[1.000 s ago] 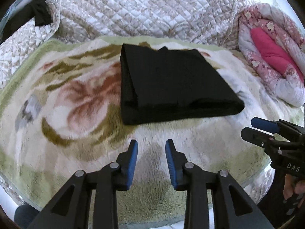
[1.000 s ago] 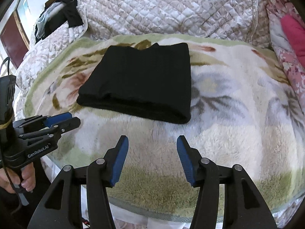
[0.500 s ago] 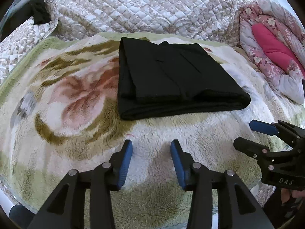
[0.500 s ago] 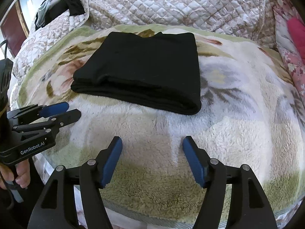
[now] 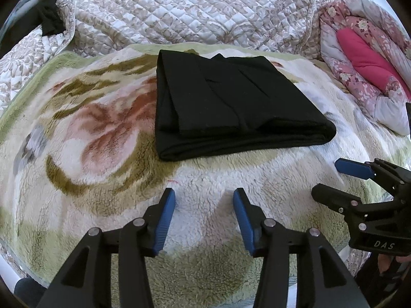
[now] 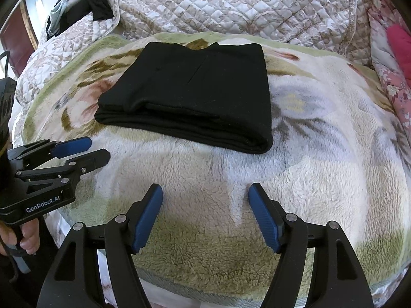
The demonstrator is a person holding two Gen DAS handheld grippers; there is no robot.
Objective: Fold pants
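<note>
Black pants (image 5: 226,102), floral, seemingly green-edged blanket (image 5: 90,141)

— What carries it all?
— A bed (image 5: 179,12) under a quilted cover, with a fleece blanket (image 5: 108,133) spread on top, cream with a green rim and big flowers.
— And on the blanket?
— Black pants (image 5: 231,102), folded into a flat rectangle toward the far side.
— Anything else on the bed?
— A rolled pink floral quilt (image 5: 364,77) at the right, and a heap of clothes (image 6: 84,7) at the far left corner.
</note>
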